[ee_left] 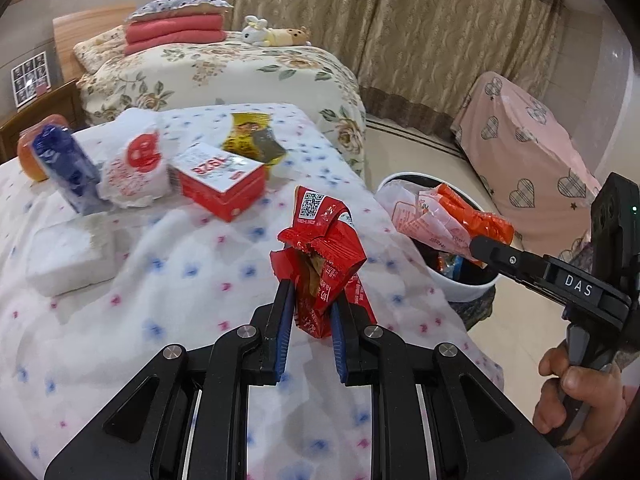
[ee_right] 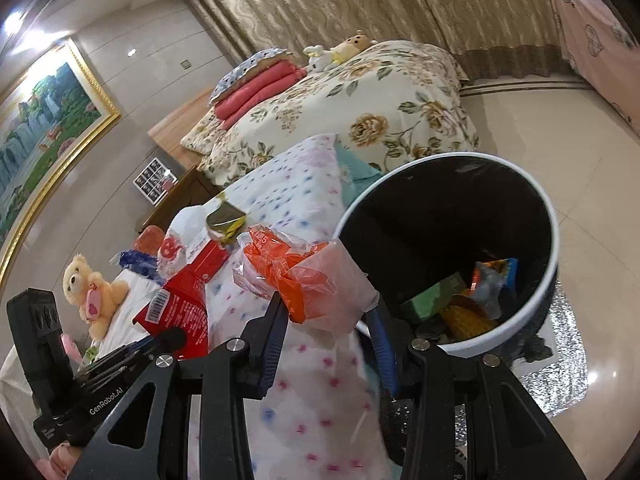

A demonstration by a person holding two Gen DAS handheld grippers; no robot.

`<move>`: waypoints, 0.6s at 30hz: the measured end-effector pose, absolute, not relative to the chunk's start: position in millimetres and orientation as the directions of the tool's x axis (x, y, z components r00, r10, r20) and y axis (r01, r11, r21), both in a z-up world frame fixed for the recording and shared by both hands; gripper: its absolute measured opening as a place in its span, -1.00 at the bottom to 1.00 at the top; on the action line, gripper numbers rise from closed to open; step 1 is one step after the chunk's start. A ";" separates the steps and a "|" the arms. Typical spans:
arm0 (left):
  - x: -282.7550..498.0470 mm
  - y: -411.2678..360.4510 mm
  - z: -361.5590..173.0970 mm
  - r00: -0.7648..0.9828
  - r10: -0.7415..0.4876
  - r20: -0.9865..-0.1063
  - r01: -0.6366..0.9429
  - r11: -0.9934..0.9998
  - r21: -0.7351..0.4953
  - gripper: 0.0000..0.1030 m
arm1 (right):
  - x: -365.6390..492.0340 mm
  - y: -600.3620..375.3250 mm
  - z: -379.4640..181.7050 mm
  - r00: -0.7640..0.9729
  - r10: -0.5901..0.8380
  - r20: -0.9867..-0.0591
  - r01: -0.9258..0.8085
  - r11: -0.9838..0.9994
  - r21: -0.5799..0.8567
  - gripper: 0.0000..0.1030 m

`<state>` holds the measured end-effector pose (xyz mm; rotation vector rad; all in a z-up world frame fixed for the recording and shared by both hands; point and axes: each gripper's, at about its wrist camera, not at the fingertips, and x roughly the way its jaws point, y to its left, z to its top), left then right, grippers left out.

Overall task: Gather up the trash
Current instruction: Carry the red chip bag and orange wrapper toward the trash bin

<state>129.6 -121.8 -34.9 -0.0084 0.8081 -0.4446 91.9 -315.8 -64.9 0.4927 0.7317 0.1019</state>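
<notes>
Left wrist view: the red wrapper is pinched in the left gripper, over the table. At three o'clock, the right gripper clamps an orange packet beside the bin, which already holds trash. The box and other wrappers remain on the table.

Right gripper jaws closed on crumpled orange wrapper inside clear plastic bag, held just beside rim of round white bin with black inside. Bin stands on glossy tile floor, holds green, yellow and blue packets at bottom. Left gripper at lower left grips red foil wrapper with barcode. Behind: white dotted cloth, cream teddy bear, floral bed.
</notes>
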 end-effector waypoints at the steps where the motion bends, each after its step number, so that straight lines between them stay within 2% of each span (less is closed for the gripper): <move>1: 130.0 -124.6 -34.9 0.601 -0.390 -0.697 0.386 0.906 -0.174 -0.68 | 91.3 -319.0 -65.0 0.746 0.252 -0.616 0.086 0.881 0.465 -0.20; 18: 138.7 -177.8 -29.3 0.569 -0.438 -0.696 0.467 0.869 -0.165 -0.68 | 85.6 -353.1 -66.1 0.758 0.177 -0.628 0.167 0.878 0.448 -0.21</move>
